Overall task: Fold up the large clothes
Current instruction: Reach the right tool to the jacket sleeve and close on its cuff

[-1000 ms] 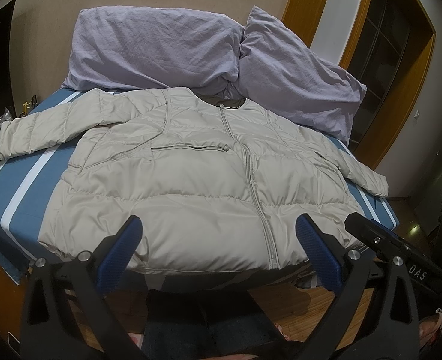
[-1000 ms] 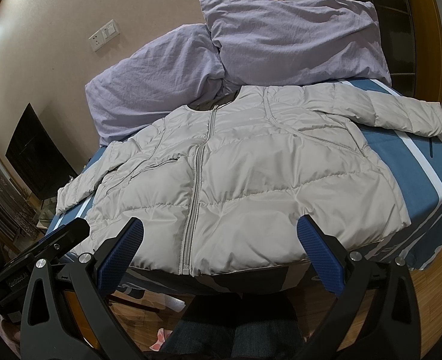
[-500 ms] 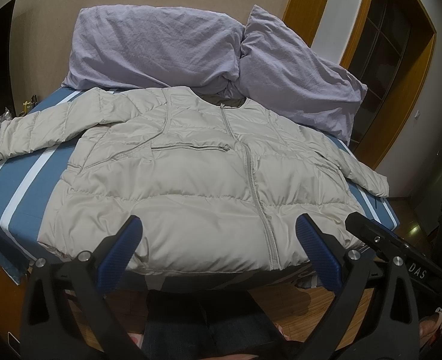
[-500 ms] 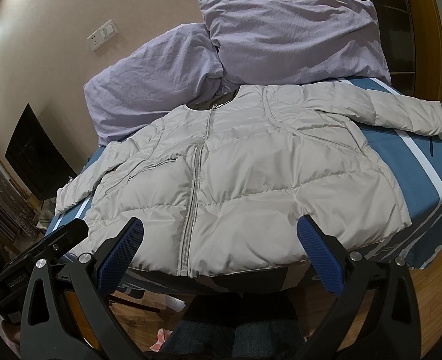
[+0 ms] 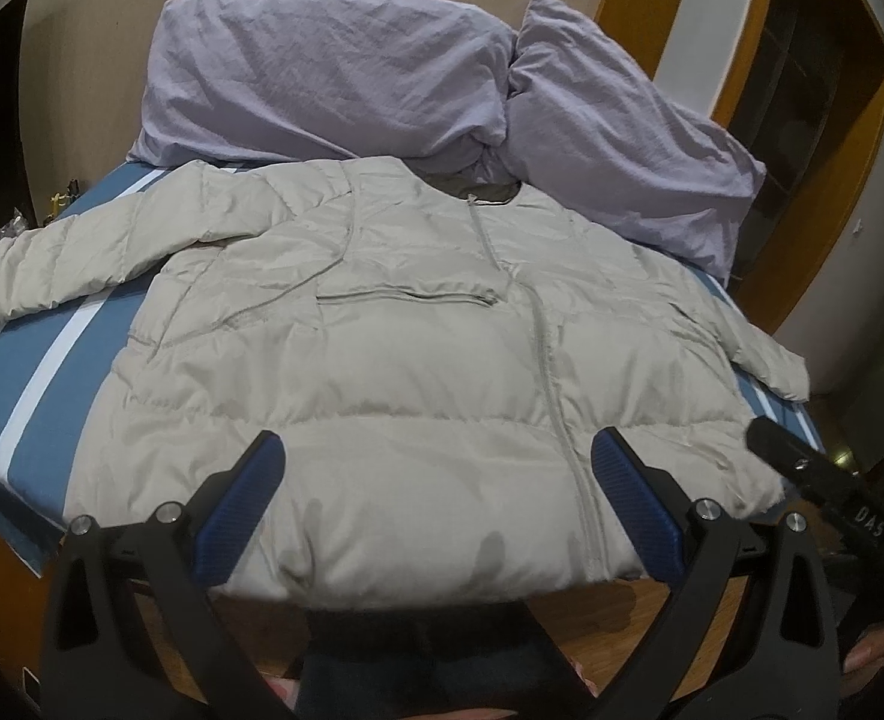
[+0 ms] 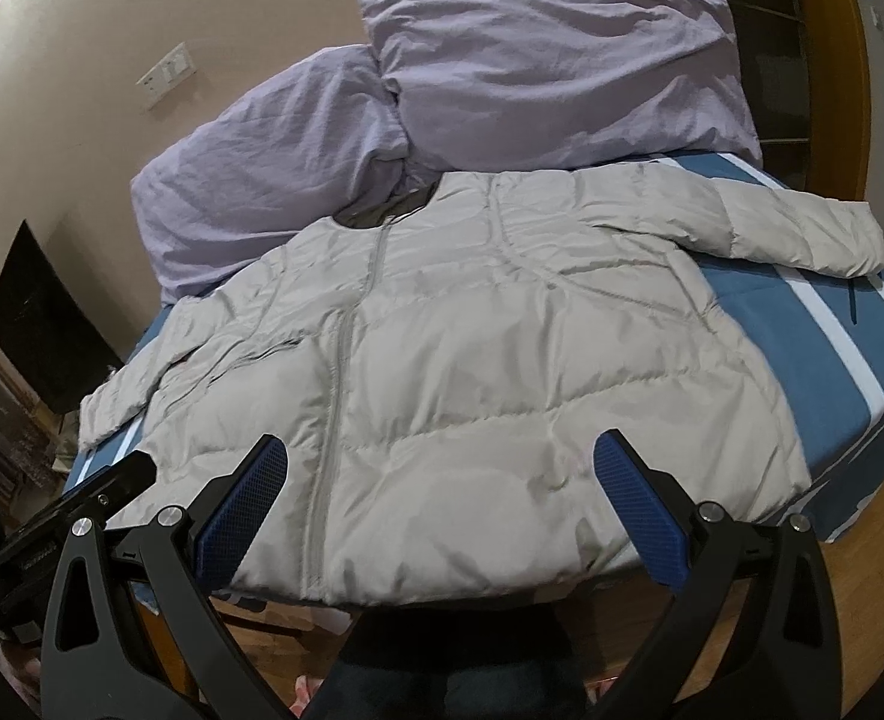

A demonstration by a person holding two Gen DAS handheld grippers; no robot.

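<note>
A light grey puffer jacket (image 5: 417,348) lies flat and zipped, front up, on a blue bed with white stripes (image 5: 39,360), sleeves spread to both sides. It also shows in the right wrist view (image 6: 502,348). My left gripper (image 5: 435,456) is open and empty, over the jacket's hem near the bed's front edge. My right gripper (image 6: 438,462) is open and empty, also over the hem. Each gripper's body shows at the edge of the other's view.
Two lilac pillows (image 5: 333,66) (image 6: 550,66) lean on the wall behind the collar. A wooden door frame (image 5: 826,228) stands at the right. A dark screen (image 6: 39,324) stands left of the bed. Wooden floor (image 6: 862,588) lies below the bed edge.
Both grippers have moved forward and slightly lower toward the jacket's hem; the jacket now fills more of each view. The jacket has not moved.
</note>
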